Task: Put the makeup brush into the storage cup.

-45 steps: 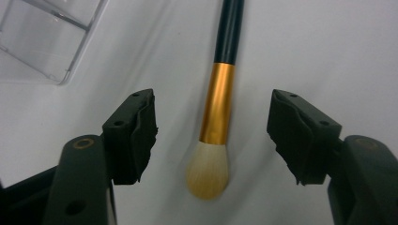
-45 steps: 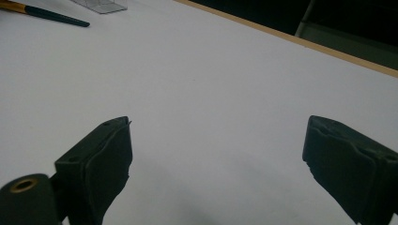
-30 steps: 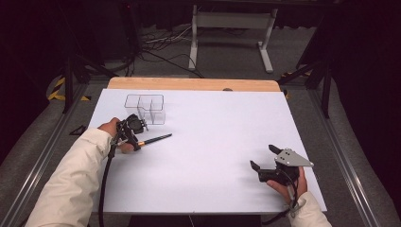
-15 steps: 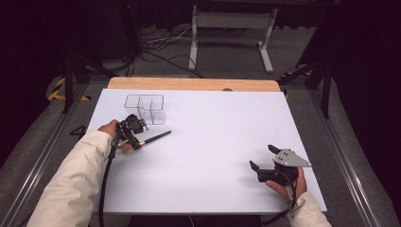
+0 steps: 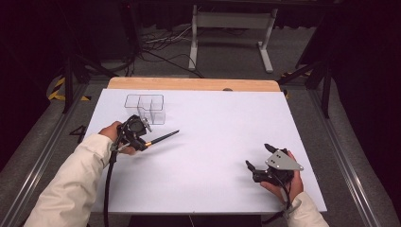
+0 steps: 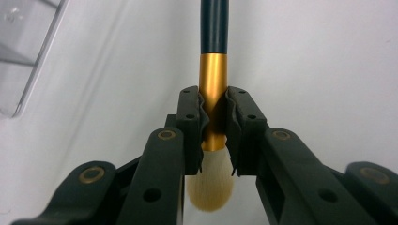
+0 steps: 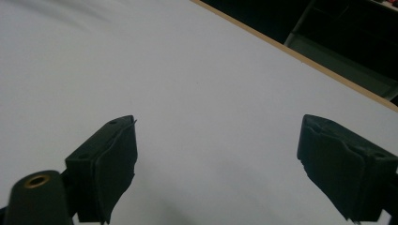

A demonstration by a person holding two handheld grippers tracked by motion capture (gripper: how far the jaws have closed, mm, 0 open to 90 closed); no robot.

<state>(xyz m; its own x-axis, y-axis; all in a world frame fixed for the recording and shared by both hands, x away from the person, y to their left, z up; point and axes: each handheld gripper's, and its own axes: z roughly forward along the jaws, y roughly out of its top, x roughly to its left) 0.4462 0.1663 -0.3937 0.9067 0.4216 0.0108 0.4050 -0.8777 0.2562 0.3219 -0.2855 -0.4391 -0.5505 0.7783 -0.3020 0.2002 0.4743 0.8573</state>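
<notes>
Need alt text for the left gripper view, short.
The left gripper is shut on the gold ferrule of a makeup brush, whose black handle runs up and away while the tan bristles hang below the pads. Behind lies a white table, with the corner of a clear plastic organizer at upper left.

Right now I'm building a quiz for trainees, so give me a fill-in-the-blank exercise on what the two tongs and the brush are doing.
1. The left tongs are shut on the brush at its ____ metal band.
2. The right tongs stand ____ with nothing between them.
3. The brush handle is coloured ____.
4. The clear organizer sits on the table nearest the ____ tongs.

Missing words: gold; open; black; left
</notes>
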